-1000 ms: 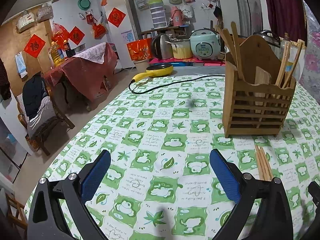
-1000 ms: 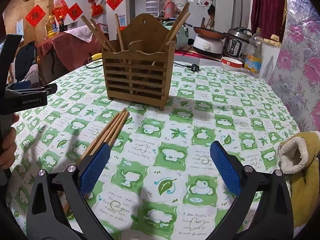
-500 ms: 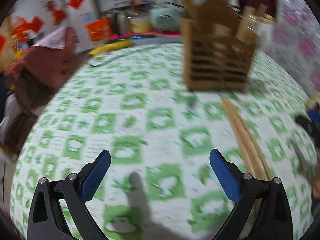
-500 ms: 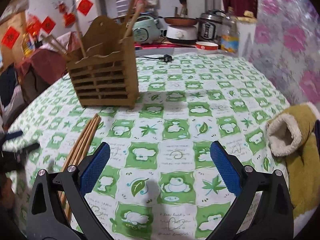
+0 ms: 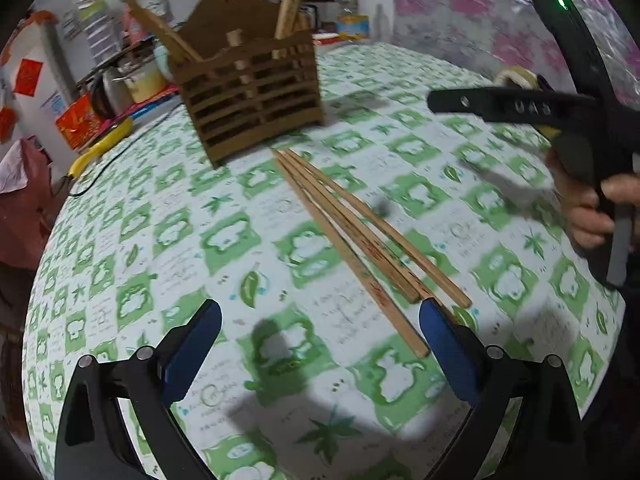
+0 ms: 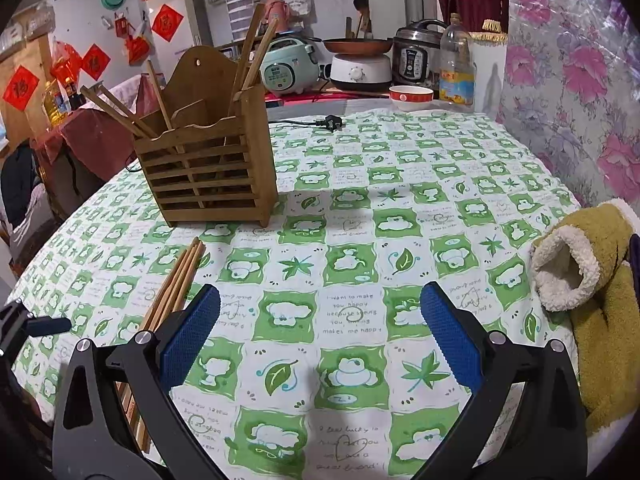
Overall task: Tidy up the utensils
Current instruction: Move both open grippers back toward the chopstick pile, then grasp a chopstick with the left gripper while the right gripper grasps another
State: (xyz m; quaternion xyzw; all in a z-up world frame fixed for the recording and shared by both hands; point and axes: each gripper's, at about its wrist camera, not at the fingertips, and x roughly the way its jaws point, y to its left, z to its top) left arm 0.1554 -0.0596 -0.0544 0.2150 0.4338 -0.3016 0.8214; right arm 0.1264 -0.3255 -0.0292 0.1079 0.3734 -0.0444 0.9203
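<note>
Chopsticks (image 5: 352, 236) loose — both claws spread, table edge near.

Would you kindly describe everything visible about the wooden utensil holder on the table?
The holder is a brown, wood-looking box with slatted front and side walls, a scalloped front rim and a tall arched back with a hanging hole. An inner divider splits it into compartments. It stands upright on the tablecloth. Several chopsticks lean out of it. Loose chopsticks lie just in front of it; neither gripper touches it.
</note>
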